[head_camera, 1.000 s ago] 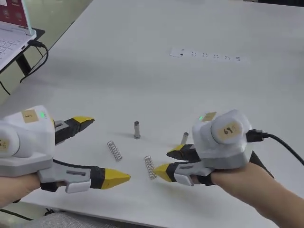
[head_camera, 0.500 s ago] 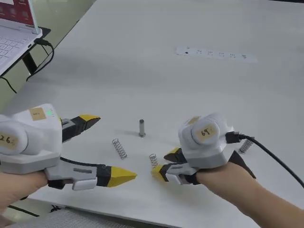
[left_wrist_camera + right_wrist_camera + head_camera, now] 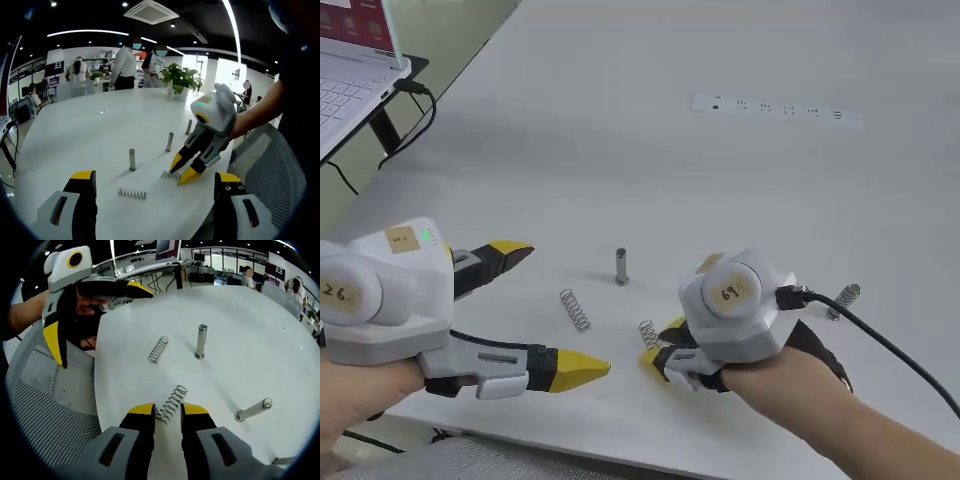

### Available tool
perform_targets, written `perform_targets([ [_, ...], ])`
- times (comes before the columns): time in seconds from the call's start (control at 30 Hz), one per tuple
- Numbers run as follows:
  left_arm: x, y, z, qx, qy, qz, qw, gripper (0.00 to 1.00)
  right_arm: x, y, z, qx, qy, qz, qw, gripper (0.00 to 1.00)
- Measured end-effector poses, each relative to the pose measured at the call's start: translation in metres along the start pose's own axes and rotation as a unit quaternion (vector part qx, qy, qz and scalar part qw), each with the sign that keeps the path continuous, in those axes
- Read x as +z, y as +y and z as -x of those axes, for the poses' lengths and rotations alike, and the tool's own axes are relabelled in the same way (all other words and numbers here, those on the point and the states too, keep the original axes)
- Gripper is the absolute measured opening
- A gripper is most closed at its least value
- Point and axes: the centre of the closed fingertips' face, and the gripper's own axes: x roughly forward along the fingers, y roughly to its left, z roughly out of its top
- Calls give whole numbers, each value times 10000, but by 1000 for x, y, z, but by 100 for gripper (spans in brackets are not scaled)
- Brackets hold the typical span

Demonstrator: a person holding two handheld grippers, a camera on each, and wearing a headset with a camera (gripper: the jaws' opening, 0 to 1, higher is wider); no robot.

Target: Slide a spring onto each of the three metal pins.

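Where the right gripper (image 3: 167, 410) rises from the bottom centre of its own view, its two yellow-tipped jaws stand narrowly apart on either side of the near end of a spring (image 3: 171, 401). This spring lies flat on the white desk (image 3: 240, 315). A gap remains beside the coil, so the jaws are not clamped on it. In the head view, the spring sits at lower centre, just left of the right gripper.

The left gripper (image 3: 565, 308), at lower left of the head view, holds nothing, and its jaws are spread wide. A second spring (image 3: 578, 318) lies on the desk between the two jaw tips. A third spring (image 3: 844, 298) lies right of centre, beyond the right gripper's black cable (image 3: 880, 340).

In the left gripper view, three metal pins stand upright in a diagonal row through the centre: near pin (image 3: 132, 159), middle pin (image 3: 169, 141), far pin (image 3: 189, 126). Each shaft is bare. A laptop (image 3: 345, 70) occupies the upper left of the head view.
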Motion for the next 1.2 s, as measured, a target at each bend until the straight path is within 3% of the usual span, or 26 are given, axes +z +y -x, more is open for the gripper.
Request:
perform_targets([
  [0.17,0,0,-1,-5,-6,-2,10000,95,-2,-1,-1,-90,51,358,9993,8],
  [0.4,-1,-1,-1,-21,12,-8,10000,95,-3,0,0,-120,37,613,9980,7],
  [0.73,2,-5,-4,-95,6,-47,9999,95,7,-7,17,-100,-166,483,9986,7],
  [1.2,9,-14,-8,-245,-27,-194,9995,89,-1,-10,39,16,-123,447,9989,7],
])
